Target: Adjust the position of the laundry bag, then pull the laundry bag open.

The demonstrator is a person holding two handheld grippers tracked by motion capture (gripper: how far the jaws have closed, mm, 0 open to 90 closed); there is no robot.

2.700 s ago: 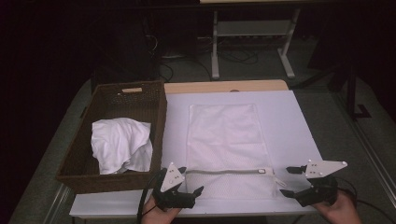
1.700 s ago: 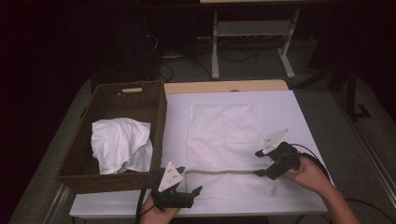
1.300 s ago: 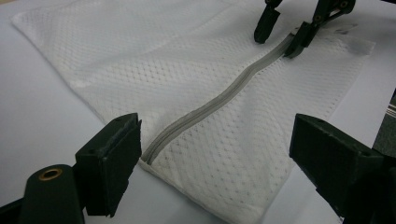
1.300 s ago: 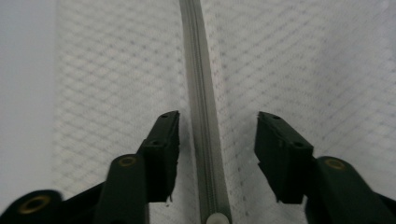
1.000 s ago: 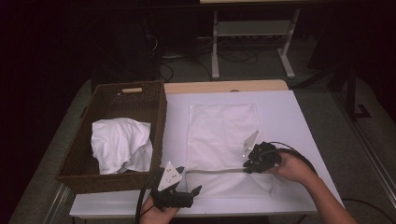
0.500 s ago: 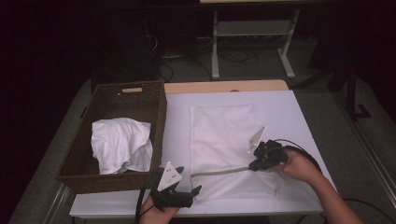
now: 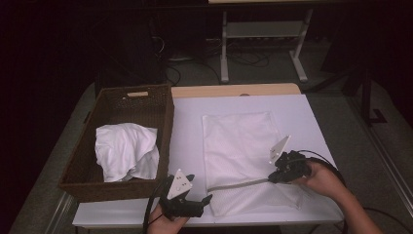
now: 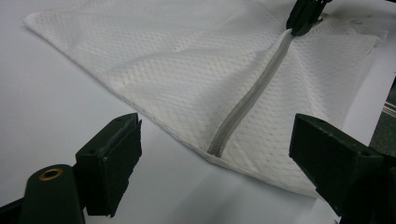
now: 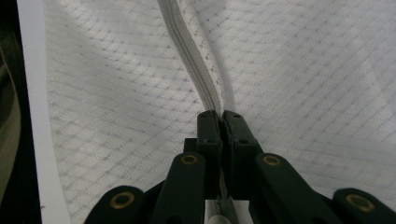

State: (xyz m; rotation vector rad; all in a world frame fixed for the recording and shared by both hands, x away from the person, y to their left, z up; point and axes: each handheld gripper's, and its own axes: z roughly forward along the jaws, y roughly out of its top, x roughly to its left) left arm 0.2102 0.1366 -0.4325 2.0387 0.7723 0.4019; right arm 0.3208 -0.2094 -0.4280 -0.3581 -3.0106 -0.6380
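A white mesh laundry bag [image 7: 243,156] lies flat on the worktop [image 7: 311,117], right of the wicker basket [image 7: 160,126] that holds a crumpled white cloth [image 7: 124,151]. The right gripper [image 7: 272,178] is clenched on the bag's grey zipper [image 7: 238,184], its jaws having just been closing around it. The left gripper [image 7: 207,200] rests released at the near edge, just off the bag's near left corner.

Right gripper [image 7: 271,178]: pinching zipper [image 7: 238,184] of mesh bag [image 7: 241,146].
Left gripper [image 7: 204,202]: apart from bag.
Basket [image 7: 165,117]: white cloth [image 7: 125,156] inside.
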